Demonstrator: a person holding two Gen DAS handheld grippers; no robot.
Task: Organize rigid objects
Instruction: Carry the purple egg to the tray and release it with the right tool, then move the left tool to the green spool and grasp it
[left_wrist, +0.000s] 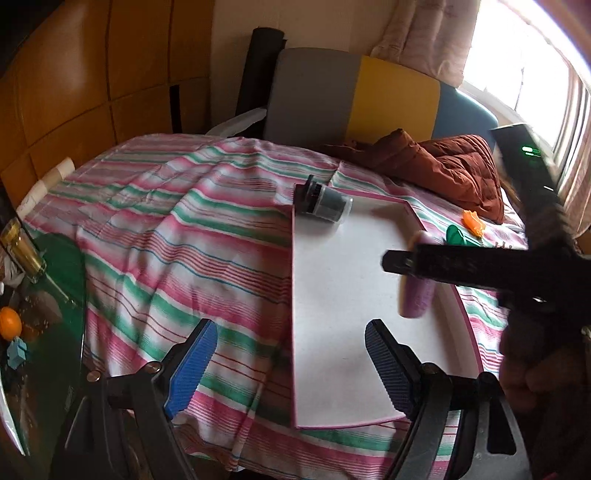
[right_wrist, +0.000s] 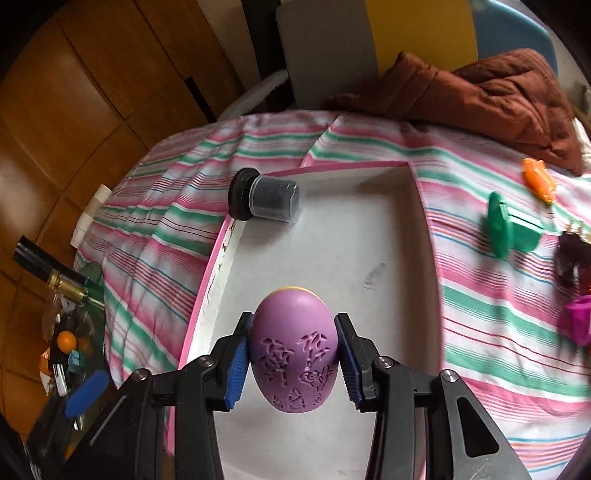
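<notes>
A purple egg-shaped toy (right_wrist: 293, 350) with raised patterns sits between the blue pads of my right gripper (right_wrist: 293, 360), which is shut on it above the white tray (right_wrist: 388, 221) with a pink rim. From the left wrist view the same purple egg (left_wrist: 415, 280) hangs over the tray (left_wrist: 332, 314) in the right gripper (left_wrist: 410, 264). A dark jar with a black lid (right_wrist: 264, 201) lies on its side at the tray's far left corner, also in the left wrist view as the jar (left_wrist: 325, 205). My left gripper (left_wrist: 286, 363) is open and empty, over the tray's near left edge.
The tray lies on a pink, green and white striped cloth (left_wrist: 166, 240). A green plastic piece (right_wrist: 511, 229), an orange piece (right_wrist: 539, 181) and a magenta piece (right_wrist: 580, 319) lie on the cloth right of the tray. A rust-brown jacket (right_wrist: 498, 99) is behind. A cluttered glass table (left_wrist: 33, 314) stands left.
</notes>
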